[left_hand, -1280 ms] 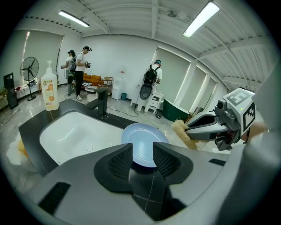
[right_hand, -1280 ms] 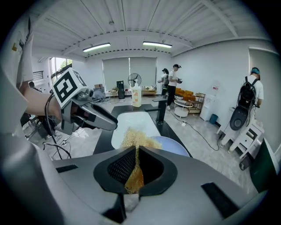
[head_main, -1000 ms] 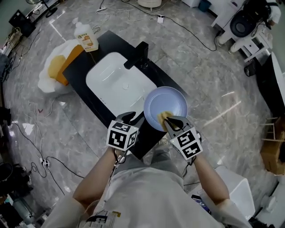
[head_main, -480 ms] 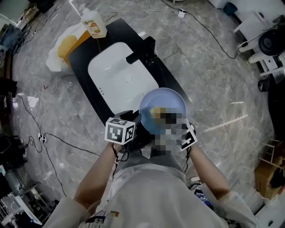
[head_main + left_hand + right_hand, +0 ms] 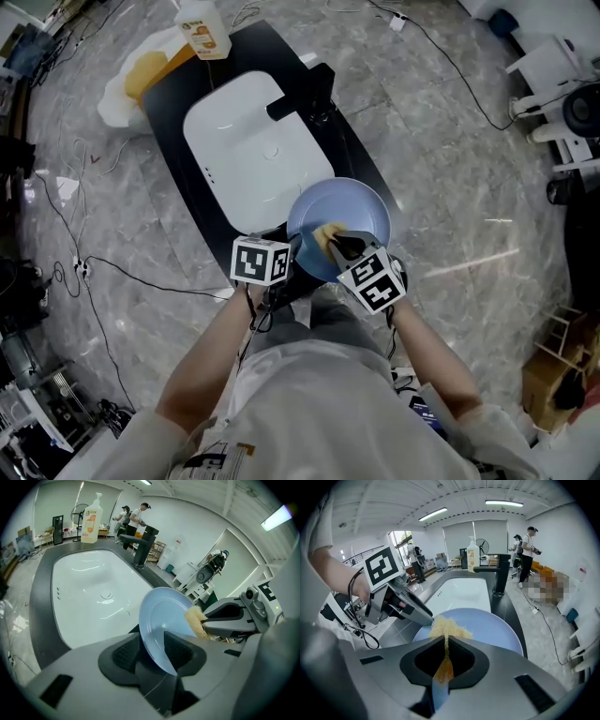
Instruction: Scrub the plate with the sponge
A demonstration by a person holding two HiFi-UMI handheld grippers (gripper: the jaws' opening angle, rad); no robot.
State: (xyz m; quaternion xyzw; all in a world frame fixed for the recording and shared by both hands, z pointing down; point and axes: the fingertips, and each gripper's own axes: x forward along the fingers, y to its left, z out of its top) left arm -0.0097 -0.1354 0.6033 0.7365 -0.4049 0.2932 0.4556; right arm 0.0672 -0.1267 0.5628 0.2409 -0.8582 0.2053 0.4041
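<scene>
A pale blue plate point(image 5: 354, 208) is held tilted over the front end of the black counter, beside the white sink point(image 5: 246, 150). My left gripper point(image 5: 292, 251) is shut on the plate's near rim, and the rim point(image 5: 164, 618) sits between the two pads. My right gripper point(image 5: 337, 246) is shut on a yellow sponge point(image 5: 327, 235). The sponge point(image 5: 447, 627) presses on the plate's face point(image 5: 497, 630) near its left side. In the left gripper view the sponge point(image 5: 195, 620) touches the plate's right edge, with the right gripper point(image 5: 225, 620) behind it.
A black faucet point(image 5: 305, 98) stands at the sink's right edge. A soap bottle point(image 5: 203, 28) is on the counter's far corner, next to a white bag with something yellow point(image 5: 141, 70). Cables run over the marble floor. People point(image 5: 528, 541) stand in the background.
The sponge has slid a little across the plate toward its left side. The plate stays in the left gripper. The head view has shifted, so the sink sits higher in the picture.
</scene>
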